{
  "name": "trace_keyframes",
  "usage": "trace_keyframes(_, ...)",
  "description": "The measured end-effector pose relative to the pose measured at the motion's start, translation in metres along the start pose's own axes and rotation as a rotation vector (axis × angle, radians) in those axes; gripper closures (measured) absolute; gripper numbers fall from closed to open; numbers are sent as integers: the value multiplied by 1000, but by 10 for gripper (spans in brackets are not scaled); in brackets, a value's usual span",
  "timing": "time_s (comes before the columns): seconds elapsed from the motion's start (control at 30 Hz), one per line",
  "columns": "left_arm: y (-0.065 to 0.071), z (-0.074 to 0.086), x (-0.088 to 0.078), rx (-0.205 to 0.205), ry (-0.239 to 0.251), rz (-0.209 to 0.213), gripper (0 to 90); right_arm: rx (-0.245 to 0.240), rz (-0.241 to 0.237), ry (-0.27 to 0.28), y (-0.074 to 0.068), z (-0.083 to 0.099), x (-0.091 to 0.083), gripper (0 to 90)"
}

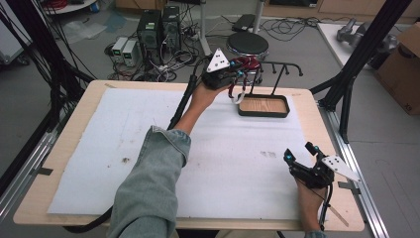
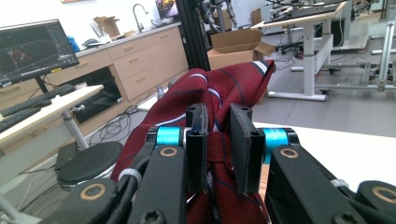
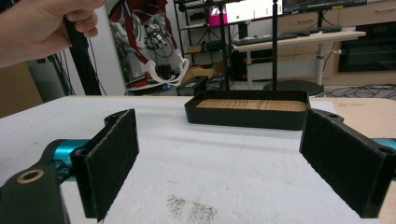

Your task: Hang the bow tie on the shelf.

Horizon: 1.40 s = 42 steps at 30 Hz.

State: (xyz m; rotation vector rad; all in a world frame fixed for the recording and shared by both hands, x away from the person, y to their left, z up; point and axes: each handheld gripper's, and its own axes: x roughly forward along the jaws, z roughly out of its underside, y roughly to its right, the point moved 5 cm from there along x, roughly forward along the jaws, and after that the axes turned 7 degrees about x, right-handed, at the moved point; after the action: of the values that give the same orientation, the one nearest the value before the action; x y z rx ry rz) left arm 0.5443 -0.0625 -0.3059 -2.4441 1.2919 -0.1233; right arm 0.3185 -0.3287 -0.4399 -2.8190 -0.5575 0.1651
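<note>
The pale wooden counter carries a large white foam sheet over most of its top. At the far edge of that sheet stands a black rectangular tray with a wood-grain floor, and thin black rods rise from its back to a rack with short hooks.

A person's left forearm in a grey-green denim sleeve reaches diagonally across the sheet to the tray's left end. The left claw is raised above the counter just left of the tray. In the left gripper view its two black pads stand close together and pinch a dark red striped fabric necktie. The cloth bunches up ahead of the jaws and also runs down between them. In the high view a white loop hangs below the tie, just over the tray's left rim.

The right claw rests near the sheet's right edge, well apart from the tray. Its felt-faced pads stand wide with nothing between them, pointing toward the tray.
</note>
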Motion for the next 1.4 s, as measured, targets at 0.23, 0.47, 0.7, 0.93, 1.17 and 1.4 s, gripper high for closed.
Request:
trace_keyframes(0.23, -10, -19, 4, 3, 33, -10, 770, 1, 1, -1, 0, 0, 0, 109)
trace_keyframes(0.47, -9, -14, 17, 0, 44, -15, 770, 2, 0, 0, 1, 0, 0, 108)
trace_keyframes(0.7, -9, 7, 33, -58, 63, -47, 770, 3, -2, -8, 0, 1, -1, 108)
trace_keyframes(0.93, -24, 28, 40, -124, 62, -127, 769, -6, 3, -12, -1, 1, -1, 108)
trace_keyframes(1.17, -25, 44, 45, -136, 24, -126, 767, 1, -1, -11, -1, 1, 0, 109)
trace_keyframes(1.4, -20, 55, 50, -124, -17, -126, 765, 3, -1, -15, -1, 1, -1, 109)
